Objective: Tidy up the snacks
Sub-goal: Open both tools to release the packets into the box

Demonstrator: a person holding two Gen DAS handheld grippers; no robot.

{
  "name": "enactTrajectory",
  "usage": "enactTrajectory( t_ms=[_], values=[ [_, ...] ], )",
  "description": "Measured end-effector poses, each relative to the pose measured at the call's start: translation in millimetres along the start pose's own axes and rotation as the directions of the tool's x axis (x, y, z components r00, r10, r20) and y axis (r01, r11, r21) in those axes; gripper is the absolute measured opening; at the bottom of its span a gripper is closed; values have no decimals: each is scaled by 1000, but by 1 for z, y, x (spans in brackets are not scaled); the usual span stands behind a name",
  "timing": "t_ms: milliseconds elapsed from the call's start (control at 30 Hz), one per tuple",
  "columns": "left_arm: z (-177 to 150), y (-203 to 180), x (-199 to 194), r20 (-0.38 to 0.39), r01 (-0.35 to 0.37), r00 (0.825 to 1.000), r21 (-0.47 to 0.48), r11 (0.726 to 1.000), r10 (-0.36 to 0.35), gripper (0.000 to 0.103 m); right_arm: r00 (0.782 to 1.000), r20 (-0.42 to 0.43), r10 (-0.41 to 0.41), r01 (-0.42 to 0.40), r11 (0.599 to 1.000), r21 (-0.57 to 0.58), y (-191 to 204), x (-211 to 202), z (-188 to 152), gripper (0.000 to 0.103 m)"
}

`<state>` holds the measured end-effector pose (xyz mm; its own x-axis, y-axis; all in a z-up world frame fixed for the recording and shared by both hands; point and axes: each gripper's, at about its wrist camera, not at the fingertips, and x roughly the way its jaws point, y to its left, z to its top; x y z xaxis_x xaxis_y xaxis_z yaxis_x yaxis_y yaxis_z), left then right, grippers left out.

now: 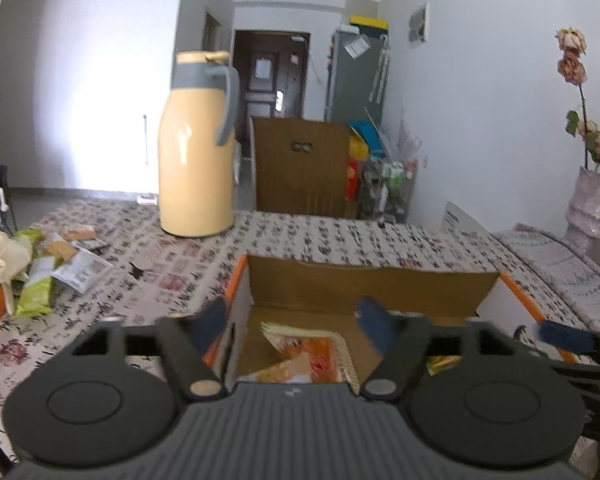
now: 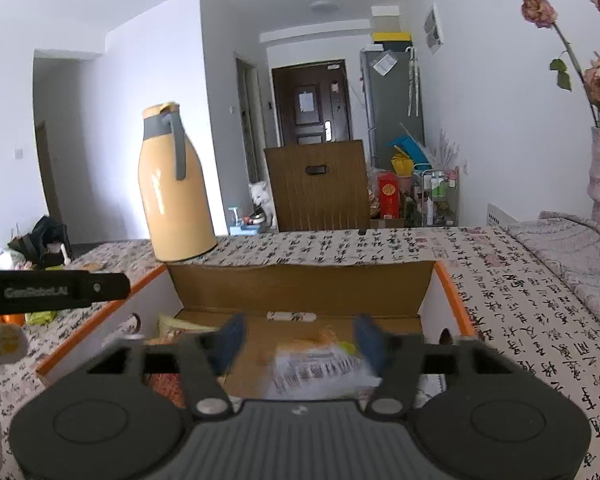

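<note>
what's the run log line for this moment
left gripper: open | right gripper: open | packets: in box

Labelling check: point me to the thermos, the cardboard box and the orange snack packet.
Yellow thermos [image 1: 196,168], left wrist view, on its body.
Cardboard box [image 2: 300,288], right wrist view, on its inner far wall.
Orange snack packet [image 1: 312,354], left wrist view, on its front face, inside the box.

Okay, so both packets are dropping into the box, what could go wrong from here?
The white packet looks blurred mid-fall and may land leaning on the orange packet. The left hand-held gripper straddles the cardboard box wall and could snag it. The thermos stands close behind.
</note>
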<state>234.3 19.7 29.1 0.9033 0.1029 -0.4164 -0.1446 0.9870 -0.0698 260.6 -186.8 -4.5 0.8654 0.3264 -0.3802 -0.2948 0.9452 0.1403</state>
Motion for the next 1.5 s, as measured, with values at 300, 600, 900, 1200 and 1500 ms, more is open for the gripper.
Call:
enactTrajectory(
  t_ms=[300,600,900,1200,1500],
  values=[
    [2,2,-6,27,-12,1000,-24,1000,12,103,999,44,-24,24,1000,17,-4,-10,3,103],
    [4,2,-9,32,-10,999,-37,999,11,103,998,46,-39,38,999,9,-4,-12,6,103],
    [12,0,-28,44,-17,999,-29,999,18,103,995,64,-71,73,997,-32,5,-33,17,103],
    [3,5,-63,44,-23,999,-12,1000,23,103,995,63,-74,77,996,-42,13,-69,11,103],
    [-23,14,-94,13,-35,999,4,999,35,103,997,21,-70,71,997,-18,16,-101,-13,103]
  ],
)
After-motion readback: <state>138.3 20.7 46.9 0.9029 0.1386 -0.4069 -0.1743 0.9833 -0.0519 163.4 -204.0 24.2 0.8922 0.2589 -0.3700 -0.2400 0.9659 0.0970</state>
